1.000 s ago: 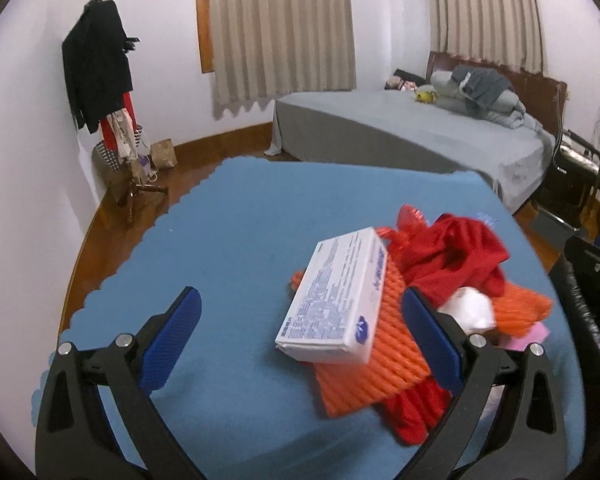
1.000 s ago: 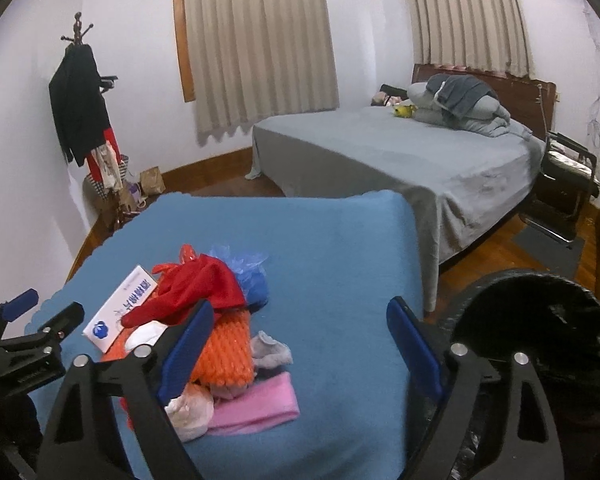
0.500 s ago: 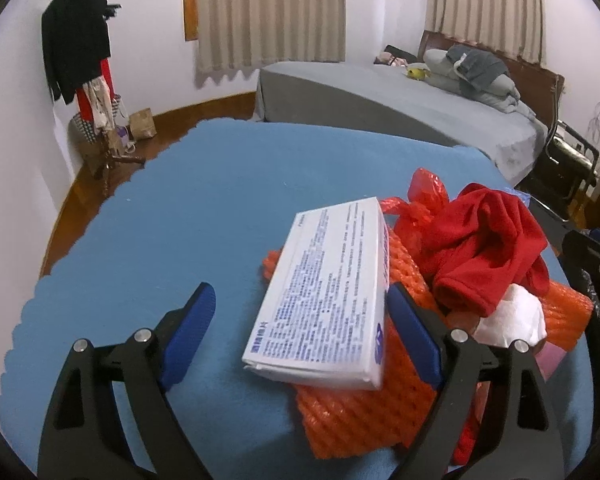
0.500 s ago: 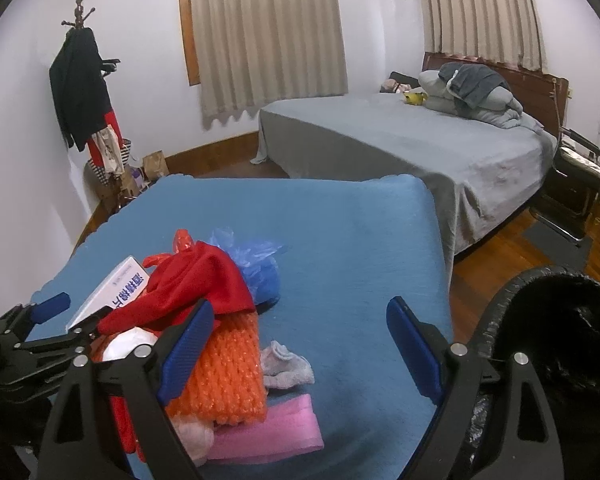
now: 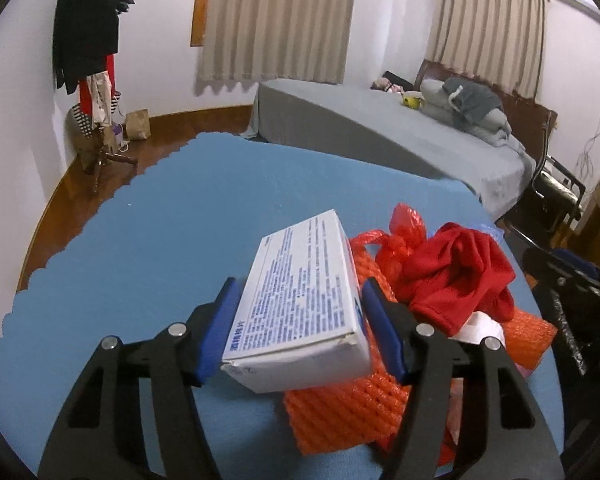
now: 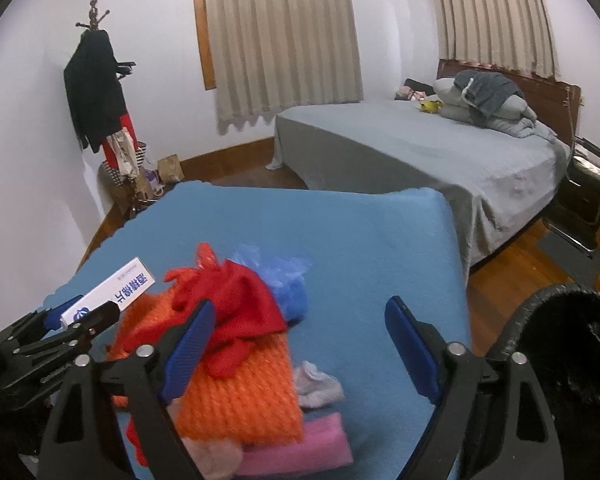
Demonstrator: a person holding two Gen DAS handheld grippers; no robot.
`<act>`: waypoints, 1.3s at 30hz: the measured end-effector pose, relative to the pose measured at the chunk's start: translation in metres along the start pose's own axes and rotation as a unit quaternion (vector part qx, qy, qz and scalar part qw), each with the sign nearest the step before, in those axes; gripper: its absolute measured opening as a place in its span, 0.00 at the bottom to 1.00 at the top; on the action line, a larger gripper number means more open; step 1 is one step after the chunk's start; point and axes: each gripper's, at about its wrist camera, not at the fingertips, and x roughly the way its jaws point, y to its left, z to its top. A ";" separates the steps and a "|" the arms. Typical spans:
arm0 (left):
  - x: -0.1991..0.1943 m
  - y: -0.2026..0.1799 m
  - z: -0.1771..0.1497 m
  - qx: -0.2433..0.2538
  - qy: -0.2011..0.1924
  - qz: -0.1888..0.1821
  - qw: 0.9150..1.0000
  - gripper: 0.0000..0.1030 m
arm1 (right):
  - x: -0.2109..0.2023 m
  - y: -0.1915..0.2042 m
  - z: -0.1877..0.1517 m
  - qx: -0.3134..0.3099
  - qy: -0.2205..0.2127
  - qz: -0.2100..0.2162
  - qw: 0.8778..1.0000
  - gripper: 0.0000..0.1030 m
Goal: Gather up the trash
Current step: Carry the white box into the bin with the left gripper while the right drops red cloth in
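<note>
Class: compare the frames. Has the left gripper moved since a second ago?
Yes. The left gripper has advanced toward the orange foam net and shut on the white box.

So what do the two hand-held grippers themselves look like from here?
Both match: the left hand-held gripper and right hand-held gripper have matte black angular linkage arms with silver round pivot bolts and flat, ribbed blue finger pads. No cables, sleeves or markings show.

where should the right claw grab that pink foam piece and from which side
Take the pink foam strip across its narrow width near its free right end, coming straight down from above: it lies flat on the blue cloth, its left end tucked under the orange netting.
</note>
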 end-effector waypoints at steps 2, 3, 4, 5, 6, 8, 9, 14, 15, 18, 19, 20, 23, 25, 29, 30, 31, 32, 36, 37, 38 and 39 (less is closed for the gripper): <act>0.001 -0.001 -0.001 0.004 0.001 0.004 1.000 0.59 | 0.008 0.006 0.000 0.000 0.010 0.011 1.000 0.71; 0.001 -0.002 -0.001 0.006 0.000 0.008 1.000 0.59 | 0.011 0.008 0.001 -0.002 0.014 0.015 1.000 0.70; 0.001 -0.001 -0.002 0.006 -0.001 0.009 1.000 0.59 | 0.014 0.010 0.001 -0.003 0.017 0.018 1.000 0.66; 0.000 0.001 -0.002 0.003 -0.001 0.009 1.000 0.59 | 0.019 0.013 0.000 -0.007 0.023 0.020 1.000 0.63; 0.000 0.003 -0.002 -0.001 -0.002 0.009 1.000 0.59 | 0.023 0.015 0.000 -0.009 0.030 0.024 0.999 0.60; -0.002 0.004 -0.001 -0.005 -0.007 0.010 1.000 0.59 | 0.030 0.016 -0.001 -0.005 0.047 0.053 0.998 0.43; -0.004 0.004 0.000 -0.006 -0.010 0.011 1.000 0.59 | 0.032 0.016 -0.003 -0.006 0.053 0.061 0.997 0.39; -0.013 0.001 0.001 -0.006 -0.022 0.012 1.000 0.58 | 0.031 0.023 -0.005 -0.020 0.065 0.102 0.992 0.08; -0.015 0.000 0.002 -0.004 -0.024 0.012 1.000 0.58 | 0.028 0.024 -0.005 -0.025 0.062 0.107 0.992 0.08; -0.023 -0.005 0.005 0.001 -0.033 0.016 0.999 0.58 | 0.017 0.025 -0.004 -0.026 0.050 0.116 0.992 0.08; -0.026 -0.006 0.006 0.001 -0.035 0.015 0.999 0.58 | 0.014 0.025 -0.004 -0.025 0.046 0.118 0.992 0.08; -0.030 -0.008 0.007 0.002 -0.038 0.015 0.999 0.58 | 0.008 0.024 -0.003 -0.023 0.041 0.122 0.991 0.08; -0.041 -0.012 0.011 0.002 -0.047 0.014 0.999 0.58 | -0.006 0.023 0.002 -0.020 0.024 0.132 0.991 0.07; -0.046 -0.016 0.013 0.004 -0.050 0.012 0.999 0.58 | -0.014 0.021 0.006 -0.018 0.013 0.138 0.990 0.07; -0.058 -0.024 0.019 0.007 -0.059 0.010 0.998 0.58 | -0.034 0.016 0.020 -0.009 -0.015 0.151 0.988 0.06; -0.060 -0.027 0.022 0.007 -0.060 0.010 0.998 0.58 | -0.039 0.015 0.024 -0.009 -0.022 0.151 0.988 0.06; -0.063 -0.030 0.024 0.008 -0.063 0.009 0.998 0.58 | -0.042 0.014 0.027 -0.009 -0.027 0.152 0.988 0.06; -0.065 -0.031 0.025 0.010 -0.066 0.009 0.998 0.58 | -0.047 0.012 0.031 -0.007 -0.035 0.152 0.988 0.06; -0.075 -0.043 0.032 0.016 -0.076 0.000 0.997 0.58 | -0.066 0.004 0.040 -0.006 -0.056 0.148 0.987 0.06; -0.077 -0.047 0.033 0.018 -0.078 -0.002 0.997 0.58 | -0.072 0.001 0.042 -0.008 -0.061 0.145 0.988 0.06; -0.079 -0.052 0.035 0.021 -0.081 -0.007 0.996 0.58 | -0.076 -0.002 0.043 -0.007 -0.064 0.143 0.988 0.06; -0.081 -0.057 0.036 0.023 -0.082 -0.011 0.996 0.58 | -0.080 -0.006 0.044 -0.005 -0.067 0.139 0.988 0.06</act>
